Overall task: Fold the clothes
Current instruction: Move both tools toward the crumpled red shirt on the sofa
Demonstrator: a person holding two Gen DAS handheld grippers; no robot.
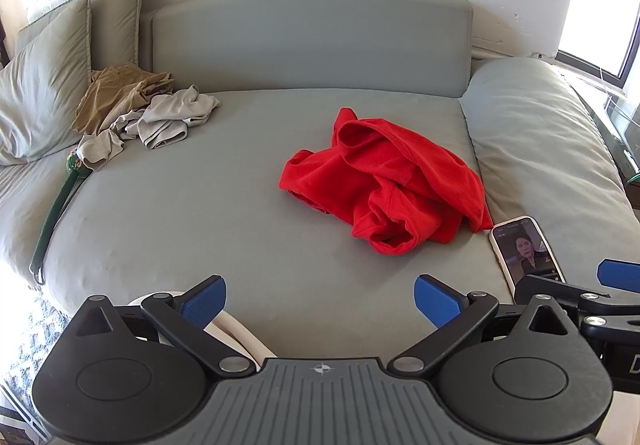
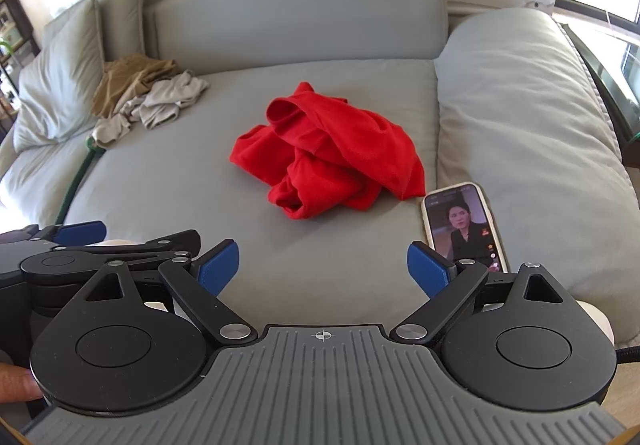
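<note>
One red garment (image 1: pixel 384 181) lies crumpled in a heap near the middle of the grey sofa seat (image 1: pixel 224 229), at about 1 o'clock from my left hand-held gripper (image 1: pixel 320 301) and about 12 o'clock from my right hand-held gripper (image 2: pixel 322 267). Both hand-held grippers hover at the near edge of the seat, well apart from the cloth, each with its blue pads spread wide and nothing between them. I judge the garment light, soft and limp, likely a jersey knit that will sag and drag rather than hold any shape, so one pinch will lift only a fold of it. The round hemmed opening at its 11 o'clock side looks like the firmest place to grip, the doubled edge giving the pads something to bite. A phone (image 2: pixel 464 229) lies just beside the heap at 4 o'clock, close enough to be swept along. More clothes (image 1: pixel 140 113), tan and pale grey, wait at 10 o'clock.
</note>
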